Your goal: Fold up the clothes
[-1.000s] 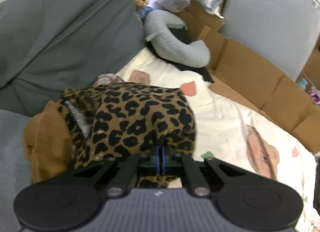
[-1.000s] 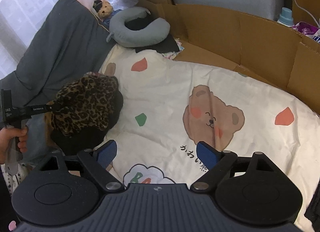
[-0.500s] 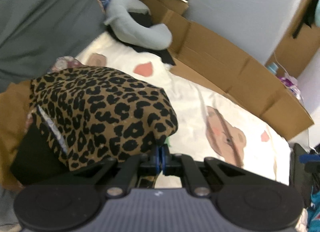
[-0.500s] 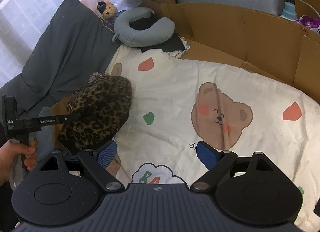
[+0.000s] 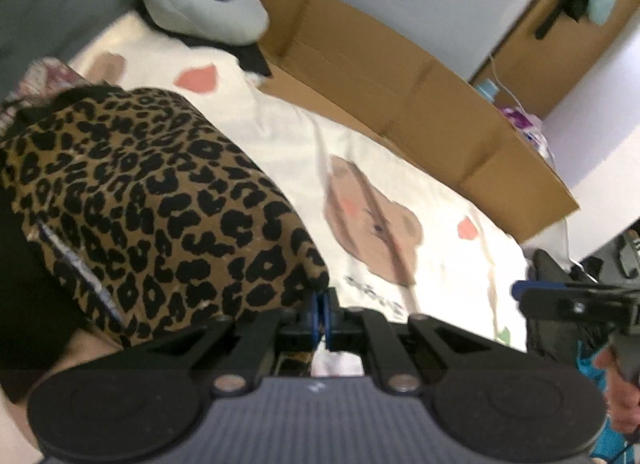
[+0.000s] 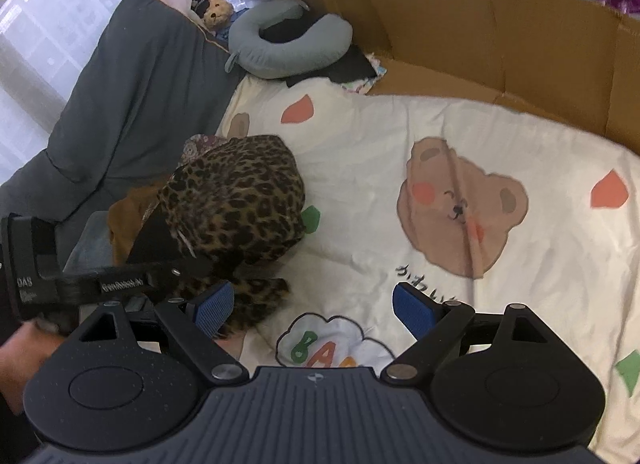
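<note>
Cream bear-printed bed quilt [image 6: 380,167] serves as the folding ground, where the brown leopard-print garment [image 6: 236,199] sits bunched at its left edge, the left tongs [image 5: 322,310] clamped on its hem, seemingly to drag it out, while the right tongs [image 6: 312,310] gape apart, empty.

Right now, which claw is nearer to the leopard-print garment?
Left. The left claw is shut on the leopard-print garment's near edge. The right claw is open and empty, hovering over the quilt beside it, one finger close to the hanging fabric.
</note>
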The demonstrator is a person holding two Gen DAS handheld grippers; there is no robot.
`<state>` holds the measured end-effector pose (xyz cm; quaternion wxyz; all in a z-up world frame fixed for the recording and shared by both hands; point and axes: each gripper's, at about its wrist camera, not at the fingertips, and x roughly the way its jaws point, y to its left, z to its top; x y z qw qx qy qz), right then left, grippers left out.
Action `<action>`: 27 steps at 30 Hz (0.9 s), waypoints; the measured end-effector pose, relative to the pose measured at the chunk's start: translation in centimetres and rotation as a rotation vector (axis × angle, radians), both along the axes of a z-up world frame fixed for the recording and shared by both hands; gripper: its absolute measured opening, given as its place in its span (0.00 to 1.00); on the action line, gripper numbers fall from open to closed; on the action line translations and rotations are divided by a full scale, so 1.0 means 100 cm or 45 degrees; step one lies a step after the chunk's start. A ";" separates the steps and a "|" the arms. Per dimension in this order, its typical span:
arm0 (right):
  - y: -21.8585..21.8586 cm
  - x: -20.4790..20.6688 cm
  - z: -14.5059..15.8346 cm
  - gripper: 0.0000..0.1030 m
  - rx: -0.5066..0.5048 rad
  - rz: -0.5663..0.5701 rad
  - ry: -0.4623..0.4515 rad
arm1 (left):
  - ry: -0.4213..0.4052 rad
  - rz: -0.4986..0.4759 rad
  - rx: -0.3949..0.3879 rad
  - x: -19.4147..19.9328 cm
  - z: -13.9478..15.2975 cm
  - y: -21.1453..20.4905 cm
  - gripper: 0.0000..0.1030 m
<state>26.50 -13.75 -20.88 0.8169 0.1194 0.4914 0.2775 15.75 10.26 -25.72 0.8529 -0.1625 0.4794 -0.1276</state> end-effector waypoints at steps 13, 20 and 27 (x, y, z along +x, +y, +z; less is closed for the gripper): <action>-0.010 -0.010 -0.041 0.87 -0.003 -0.012 0.075 | 0.064 -0.082 -0.107 -0.017 -0.037 -0.035 0.02; -0.015 -0.012 -0.060 0.87 0.035 -0.033 0.128 | 0.089 -0.124 -0.191 -0.026 -0.048 -0.034 0.00; -0.012 -0.017 -0.080 0.87 -0.017 -0.006 0.162 | 0.084 -0.101 -0.172 -0.037 -0.049 -0.011 0.04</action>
